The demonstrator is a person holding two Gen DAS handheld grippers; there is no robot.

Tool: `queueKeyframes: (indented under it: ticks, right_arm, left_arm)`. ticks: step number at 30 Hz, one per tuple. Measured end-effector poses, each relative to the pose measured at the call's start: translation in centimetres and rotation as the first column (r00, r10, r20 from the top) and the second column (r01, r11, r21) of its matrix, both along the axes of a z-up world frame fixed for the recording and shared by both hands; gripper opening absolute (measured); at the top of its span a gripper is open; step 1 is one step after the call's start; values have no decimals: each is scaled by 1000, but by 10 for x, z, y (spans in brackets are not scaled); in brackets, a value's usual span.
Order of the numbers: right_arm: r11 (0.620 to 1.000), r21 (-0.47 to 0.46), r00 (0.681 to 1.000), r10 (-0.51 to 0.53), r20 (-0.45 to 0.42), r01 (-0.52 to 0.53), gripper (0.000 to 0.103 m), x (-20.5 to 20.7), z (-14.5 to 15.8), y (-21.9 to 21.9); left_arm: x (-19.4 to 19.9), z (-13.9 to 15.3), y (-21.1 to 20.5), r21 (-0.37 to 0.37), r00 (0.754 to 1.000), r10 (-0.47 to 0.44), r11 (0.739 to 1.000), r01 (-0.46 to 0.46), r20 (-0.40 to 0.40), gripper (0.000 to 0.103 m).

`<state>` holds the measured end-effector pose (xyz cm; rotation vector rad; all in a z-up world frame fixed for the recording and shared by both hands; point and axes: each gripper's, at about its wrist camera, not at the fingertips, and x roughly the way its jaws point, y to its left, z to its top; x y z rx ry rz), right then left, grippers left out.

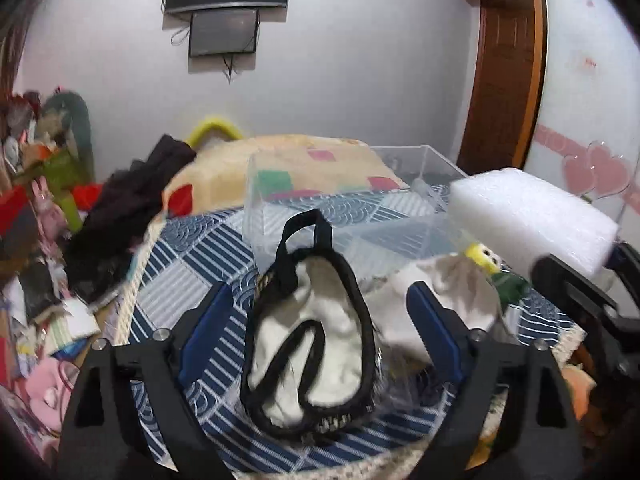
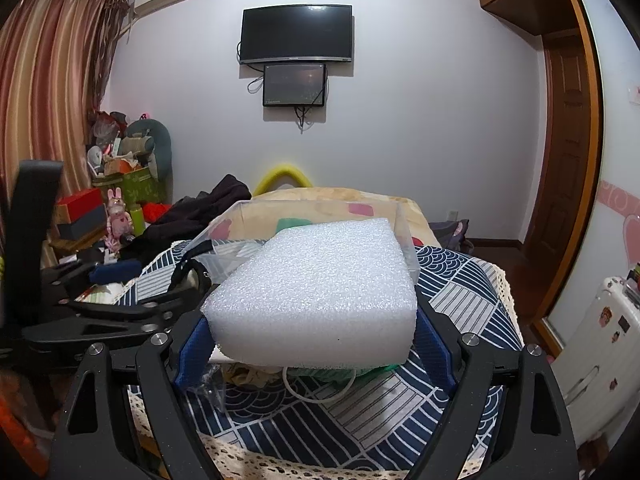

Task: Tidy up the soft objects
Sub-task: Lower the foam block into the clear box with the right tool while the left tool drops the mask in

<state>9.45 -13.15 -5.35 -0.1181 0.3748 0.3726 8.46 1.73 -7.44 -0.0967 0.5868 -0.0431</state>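
Observation:
My right gripper [image 2: 312, 332] is shut on a white foam block [image 2: 316, 292] and holds it above the patterned table, in front of a clear plastic box [image 2: 404, 236]. The block also shows at the right of the left wrist view [image 1: 532, 220]. My left gripper [image 1: 320, 316] is open and hovers over a white cloth bag with black trim and handles [image 1: 316, 344] lying on the blue patterned cloth [image 1: 192, 264]. A grey-white cloth [image 1: 452, 292] with a small yellow and green toy [image 1: 492, 268] lies just right of the bag. The clear box [image 1: 344, 208] stands behind the bag.
A cream pillow with coloured squares [image 1: 224, 176] and dark clothes [image 1: 132, 208] lie behind the table. Boxes and toys clutter the left side [image 2: 116, 200]. A cord and small items [image 2: 320, 384] lie under the foam block. A white suitcase [image 2: 596, 364] stands at right.

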Motion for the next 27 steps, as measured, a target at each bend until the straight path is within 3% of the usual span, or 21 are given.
queueKeyframes:
  ticks: [4,5,6,7,8,10,11,13,17,24,27]
  right_arm:
    - [1000,9,1000,1,-1,-1,84,-1,-1,-4]
    - [1000,11,1000,2,0,-2,84,-1,-2,-5]
    - [1000,13,1000,1,1,-1,84,-2,-2,-7]
    - [1000,14,1000,-1,4,1,84,-2,-3,-8]
    - [1000,16,1000,-3,5,3,84,-2,-3,-9]
    - [1000,26,1000,-3,-4,3,84,0,-4,-11]
    - [1000,30,1000,-1,-11,2,84,1,-5,-12]
    - [999,34,1000,3,-22,-3,84,2,-6,-12]
    - [999,33,1000,6,-19,-5,84,-1,-6,-12]
    - [1000,19,1000,10,-13,-10,84,-3,-5,-8]
    - [1000,20,1000,9,-11,-9,84,-2,-3,-9]
  left_arm:
    - [21,-3,-5,40,1000,16,999,-15,-24,96]
    - [28,-7,-5,42,999,19,999,-17,-39,90]
    - [35,-11,-4,49,998,28,998,-25,-57,81]
    - [41,-15,-3,54,997,42,998,-38,-69,61]
    - [43,-19,-2,51,996,50,998,-46,-74,48]
    - [46,-26,4,22,994,41,999,-39,-96,38]
    - [44,-27,7,-4,995,30,1000,-31,-97,26]
    - [36,-23,11,-20,997,31,999,-33,-66,12]
    - [17,-9,14,-34,1000,10,999,-10,-15,9]
    - [5,6,19,-53,1000,2,999,-2,5,7]
    - [1,19,18,-33,999,-3,999,4,35,6]
